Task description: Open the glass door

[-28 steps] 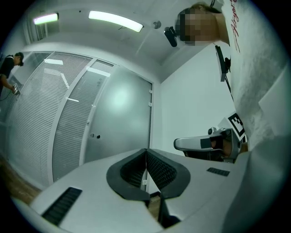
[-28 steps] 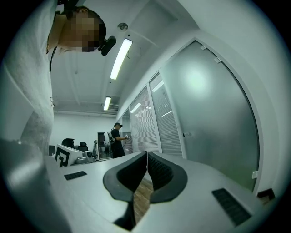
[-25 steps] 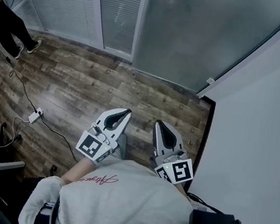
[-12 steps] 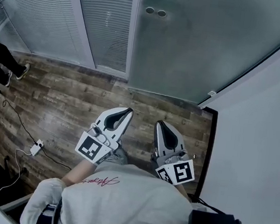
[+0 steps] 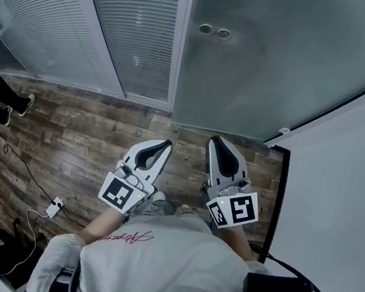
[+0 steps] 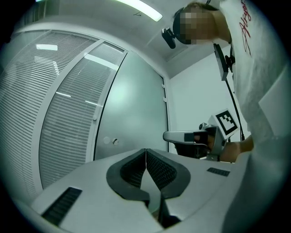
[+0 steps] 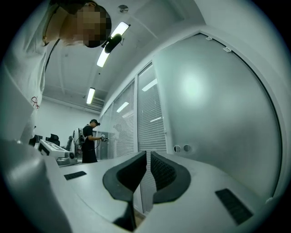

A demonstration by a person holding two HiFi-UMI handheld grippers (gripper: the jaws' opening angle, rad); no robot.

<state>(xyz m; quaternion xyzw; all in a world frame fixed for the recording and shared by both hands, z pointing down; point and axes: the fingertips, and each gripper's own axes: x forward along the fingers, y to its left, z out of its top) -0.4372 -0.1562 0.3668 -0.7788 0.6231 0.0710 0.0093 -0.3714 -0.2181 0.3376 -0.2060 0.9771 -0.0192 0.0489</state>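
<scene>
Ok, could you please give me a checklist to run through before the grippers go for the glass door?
1. Left gripper free: ok, jaws together, nothing between them.
2. Right gripper free: ok, jaws together, nothing held.
3. Grippers at the glass door: not ok, both are short of it; the door looks shut.
4. Handle to grasp: cannot tell, only two round fittings show near its left edge.
5. Trip hazards: ok, the cable and power strip lie off to the left.
</scene>
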